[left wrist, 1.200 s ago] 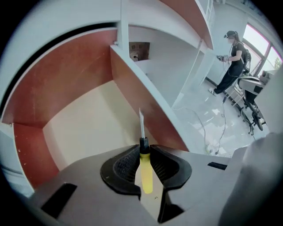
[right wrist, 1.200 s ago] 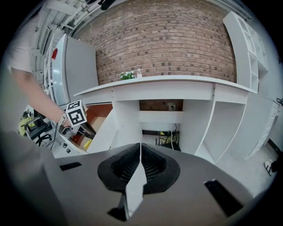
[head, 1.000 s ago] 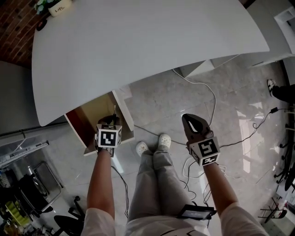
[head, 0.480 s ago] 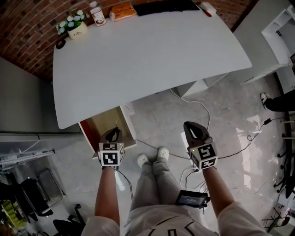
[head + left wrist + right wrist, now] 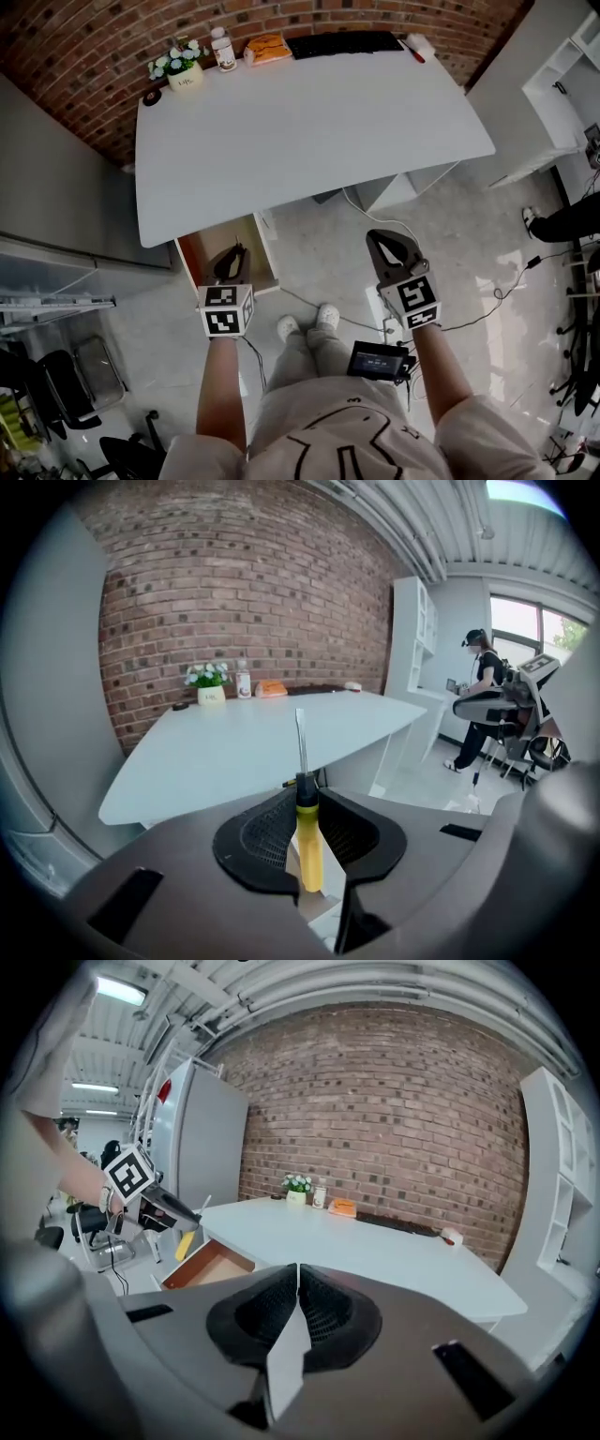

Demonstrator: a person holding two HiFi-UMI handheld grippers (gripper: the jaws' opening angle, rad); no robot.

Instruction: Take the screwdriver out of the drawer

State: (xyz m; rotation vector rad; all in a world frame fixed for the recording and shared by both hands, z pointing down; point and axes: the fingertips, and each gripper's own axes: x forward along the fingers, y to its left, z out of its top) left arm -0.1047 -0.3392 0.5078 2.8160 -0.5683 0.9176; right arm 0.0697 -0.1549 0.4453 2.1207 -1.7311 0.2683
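My left gripper is shut on the yellow handle of the screwdriver. Its steel shaft sticks up past the jaws, in front of the white table. In the head view the left gripper hangs over the open wooden drawer under the table's near left corner. From the right gripper view I see the left gripper, the screwdriver and the drawer below them. My right gripper is shut and empty, above the floor to the right of my legs.
At the table's far edge stand a flower pot, a bottle, an orange pack and a dark keyboard. Cables lie on the floor. A grey cabinet is left, white shelves right. A person sits far right.
Both grippers have risen, the left one lifting the screwdriver up from the drawer. The head view has climbed too, so the table's far edge and brick wall now show.
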